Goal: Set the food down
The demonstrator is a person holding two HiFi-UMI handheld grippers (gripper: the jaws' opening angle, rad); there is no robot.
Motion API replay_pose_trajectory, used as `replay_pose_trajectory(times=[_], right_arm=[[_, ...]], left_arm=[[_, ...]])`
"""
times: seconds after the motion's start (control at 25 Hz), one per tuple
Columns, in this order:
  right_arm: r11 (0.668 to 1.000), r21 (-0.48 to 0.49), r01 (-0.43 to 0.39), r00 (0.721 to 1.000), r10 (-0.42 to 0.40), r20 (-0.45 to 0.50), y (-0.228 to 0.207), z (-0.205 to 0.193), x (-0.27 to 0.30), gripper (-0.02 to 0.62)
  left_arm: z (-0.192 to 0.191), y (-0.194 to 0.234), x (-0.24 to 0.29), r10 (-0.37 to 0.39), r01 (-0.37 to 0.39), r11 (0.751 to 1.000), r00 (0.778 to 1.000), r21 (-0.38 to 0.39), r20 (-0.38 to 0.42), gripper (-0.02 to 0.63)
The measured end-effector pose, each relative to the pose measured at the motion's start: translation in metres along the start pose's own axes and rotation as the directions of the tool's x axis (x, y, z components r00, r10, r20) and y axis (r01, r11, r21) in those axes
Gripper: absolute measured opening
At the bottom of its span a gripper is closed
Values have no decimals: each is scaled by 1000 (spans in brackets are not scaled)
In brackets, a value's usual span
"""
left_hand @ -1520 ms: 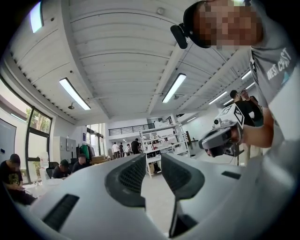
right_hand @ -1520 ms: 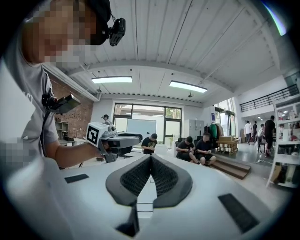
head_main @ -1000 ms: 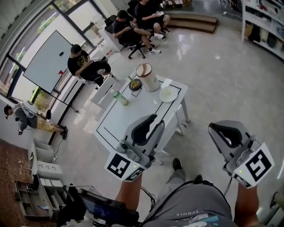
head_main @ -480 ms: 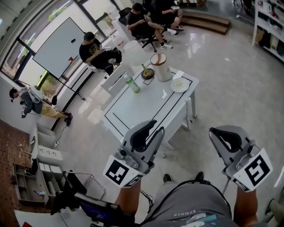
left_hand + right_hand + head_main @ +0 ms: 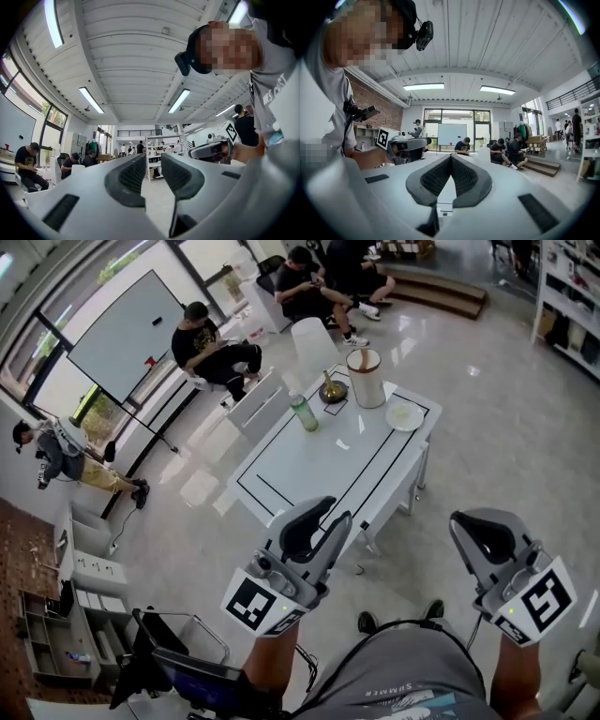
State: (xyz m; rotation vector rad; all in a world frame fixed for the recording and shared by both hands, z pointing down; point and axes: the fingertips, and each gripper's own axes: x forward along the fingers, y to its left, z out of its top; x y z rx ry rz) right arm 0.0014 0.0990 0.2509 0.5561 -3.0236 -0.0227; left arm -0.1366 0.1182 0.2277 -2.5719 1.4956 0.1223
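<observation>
Across the floor ahead of me stands a white table (image 5: 309,470) with a black outline. At its far end are a dark bowl (image 5: 333,390) with something in it, a tall pale cylindrical container (image 5: 366,378) and a white plate (image 5: 405,415). My left gripper (image 5: 317,519) hangs short of the table's near end, jaws a narrow gap apart and empty; in the left gripper view, the left gripper (image 5: 152,161) points up across the room. My right gripper (image 5: 487,532) is over the floor to the right, with the right gripper (image 5: 450,157) pads touching and holding nothing.
A green bottle (image 5: 303,413) stands on the table's left side. A white chair (image 5: 312,345) sits beyond the table. Several seated people (image 5: 211,348) and a whiteboard (image 5: 117,334) are at the back left. Shelves (image 5: 572,296) line the right wall.
The table now lies farther up and right in the head view and looks smaller. Both grippers keep their places and jaw states.
</observation>
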Motion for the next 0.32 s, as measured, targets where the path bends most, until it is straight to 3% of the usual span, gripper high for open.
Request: replay_pose_trajectory(times=[0.32], right_arm=[[998,3,55,998,-55,1,49,3,26,6]], left_arm=[[13,25,-43,-57,56,998,998,7,22,107]])
